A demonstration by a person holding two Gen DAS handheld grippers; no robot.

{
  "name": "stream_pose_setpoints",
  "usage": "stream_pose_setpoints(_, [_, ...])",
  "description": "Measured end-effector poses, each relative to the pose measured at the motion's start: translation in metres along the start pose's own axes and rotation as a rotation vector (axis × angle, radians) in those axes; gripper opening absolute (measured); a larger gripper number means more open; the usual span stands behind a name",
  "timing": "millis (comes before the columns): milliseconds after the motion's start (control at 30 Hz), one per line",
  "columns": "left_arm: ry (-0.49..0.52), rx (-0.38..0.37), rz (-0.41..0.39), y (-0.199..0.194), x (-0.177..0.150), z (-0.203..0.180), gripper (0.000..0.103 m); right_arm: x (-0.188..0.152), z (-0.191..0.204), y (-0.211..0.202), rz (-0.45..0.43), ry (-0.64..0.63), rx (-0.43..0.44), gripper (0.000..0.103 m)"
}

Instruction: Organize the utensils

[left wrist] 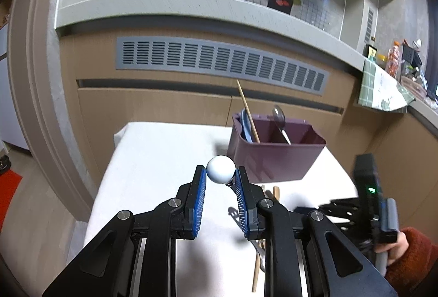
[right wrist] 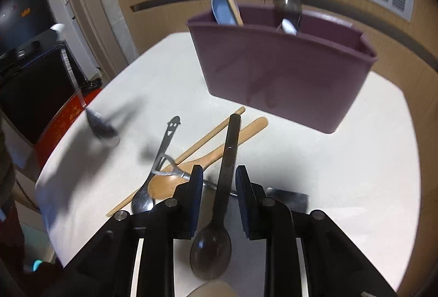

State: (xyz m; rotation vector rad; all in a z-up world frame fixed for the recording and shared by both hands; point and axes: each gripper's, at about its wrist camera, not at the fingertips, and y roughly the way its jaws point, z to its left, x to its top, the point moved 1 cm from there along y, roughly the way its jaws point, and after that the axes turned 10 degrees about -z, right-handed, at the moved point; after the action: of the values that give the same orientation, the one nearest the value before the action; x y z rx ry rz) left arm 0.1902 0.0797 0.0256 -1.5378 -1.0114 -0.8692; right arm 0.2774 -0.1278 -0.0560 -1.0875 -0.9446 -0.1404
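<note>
My left gripper point(left wrist: 219, 177) is shut on a spoon's white round knob point(left wrist: 221, 169) above the white table. In the right wrist view that spoon hangs at the left, its dark bowl point(right wrist: 102, 130) blurred just over the table. My right gripper point(right wrist: 219, 176) is open, low over the table. A dark translucent spoon point(right wrist: 227, 160) lies between its fingers with a gap on each side, handle pointing at the purple caddy point(right wrist: 273, 72). The caddy point(left wrist: 273, 160) holds a blue spoon point(left wrist: 246, 127), a chopstick point(left wrist: 247, 111) and a clear spoon point(left wrist: 280, 119).
A wooden spoon point(right wrist: 208, 157), a chopstick point(right wrist: 191, 152), a metal spoon with a smiley handle point(right wrist: 167, 141) and a flat metal piece point(right wrist: 287, 197) lie beside the right gripper. The table point(right wrist: 356, 160) ends near a cabinet with a grey vent point(left wrist: 219, 61). A hand in a red sleeve point(left wrist: 410, 256) holds the right gripper.
</note>
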Motion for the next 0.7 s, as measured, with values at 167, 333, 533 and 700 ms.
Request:
stream_pose_setpoints(167, [0.032, 0.006, 0.021, 0.005, -0.004, -0.002, 0.022, 0.002, 0.006, 0.034, 0.050, -0.051, -0.093, 0.022])
stream_pose_setpoints(333, [0.047, 0.004, 0.034, 0.008, -0.005, -0.005, 0.022, 0.000, 0.011, 0.030, 0.004, -0.068, -0.081, 0.011])
stream_pose_setpoints(533, [0.069, -0.009, 0.038, 0.009, -0.003, -0.018, 0.022, 0.000, 0.015, 0.011, -0.080, -0.087, -0.131, 0.010])
stream_pose_setpoints(700, [0.093, -0.029, 0.021, 0.005, 0.003, -0.033, 0.022, 0.004, 0.007, -0.014, -0.156, -0.050, -0.146, 0.010])
